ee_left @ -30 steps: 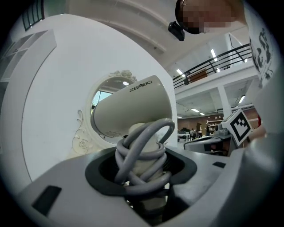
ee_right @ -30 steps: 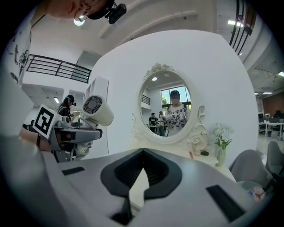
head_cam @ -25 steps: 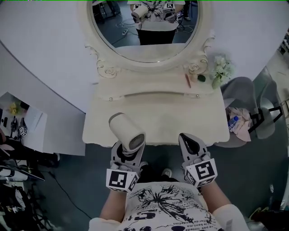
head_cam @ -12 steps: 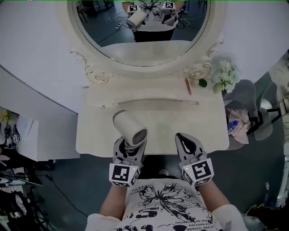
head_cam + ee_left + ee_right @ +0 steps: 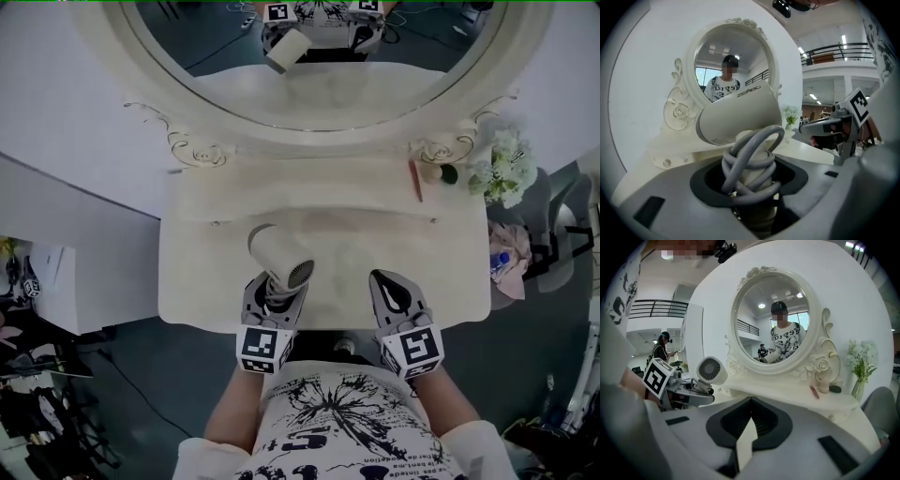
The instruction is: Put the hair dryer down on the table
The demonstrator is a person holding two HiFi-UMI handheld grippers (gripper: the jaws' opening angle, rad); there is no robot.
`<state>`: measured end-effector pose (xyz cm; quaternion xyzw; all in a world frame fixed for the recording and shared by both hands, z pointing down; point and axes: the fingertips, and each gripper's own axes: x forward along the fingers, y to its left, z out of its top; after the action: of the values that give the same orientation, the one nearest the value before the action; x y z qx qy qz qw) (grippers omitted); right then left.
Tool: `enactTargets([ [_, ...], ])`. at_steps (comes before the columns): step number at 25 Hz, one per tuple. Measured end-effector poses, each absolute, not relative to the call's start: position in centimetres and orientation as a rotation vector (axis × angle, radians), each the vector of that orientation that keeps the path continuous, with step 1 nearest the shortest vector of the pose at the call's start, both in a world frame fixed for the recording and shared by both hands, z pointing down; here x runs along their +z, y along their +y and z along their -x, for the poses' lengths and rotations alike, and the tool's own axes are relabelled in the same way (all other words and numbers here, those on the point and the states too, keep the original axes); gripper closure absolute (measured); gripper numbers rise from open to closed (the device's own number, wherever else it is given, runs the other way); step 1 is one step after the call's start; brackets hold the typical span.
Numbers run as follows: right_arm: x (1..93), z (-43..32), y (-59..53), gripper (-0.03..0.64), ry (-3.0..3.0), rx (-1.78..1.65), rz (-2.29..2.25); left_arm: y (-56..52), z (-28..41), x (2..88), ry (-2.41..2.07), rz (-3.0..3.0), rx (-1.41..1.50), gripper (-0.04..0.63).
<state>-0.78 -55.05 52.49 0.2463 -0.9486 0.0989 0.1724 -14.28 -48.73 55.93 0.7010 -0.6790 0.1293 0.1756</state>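
A cream hair dryer (image 5: 278, 258) with its grey cord wound round the handle is held upright over the front left of the white vanity table (image 5: 375, 248). My left gripper (image 5: 273, 292) is shut on that handle, and the barrel (image 5: 740, 117) points up and away toward the mirror. My right gripper (image 5: 397, 298) hovers at the table's front edge, to the right of the dryer, shut with nothing in it. From the right gripper view the dryer's rear grille (image 5: 711, 370) shows at left above the left gripper (image 5: 684, 390). The right gripper (image 5: 825, 126) also shows at the right of the left gripper view.
An oval mirror (image 5: 328, 56) in an ornate frame stands at the back of the table. On the back shelf at right lie a red stick (image 5: 413, 180), a small bottle (image 5: 433, 172) and white flowers (image 5: 503, 167). A chair with clothes (image 5: 525, 258) stands to the right.
Both grippers have moved forward over the table's front edge, carrying the hair dryer further above the tabletop. The left grip on the handle is unchanged.
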Motion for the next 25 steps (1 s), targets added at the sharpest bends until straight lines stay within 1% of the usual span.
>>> enactTargets([
  [9,56.0,2.9,-55.3,0.606,-2.628,0.329,-0.659,-49.6,15.6,63.2,-1.788,-1.947,0.559,0.354],
  [25,57.2,3.0,-56.5,0.606,-2.594,0.365,-0.690,-51.2,15.2,68.2,-1.607,-1.835,0.733,0.354],
])
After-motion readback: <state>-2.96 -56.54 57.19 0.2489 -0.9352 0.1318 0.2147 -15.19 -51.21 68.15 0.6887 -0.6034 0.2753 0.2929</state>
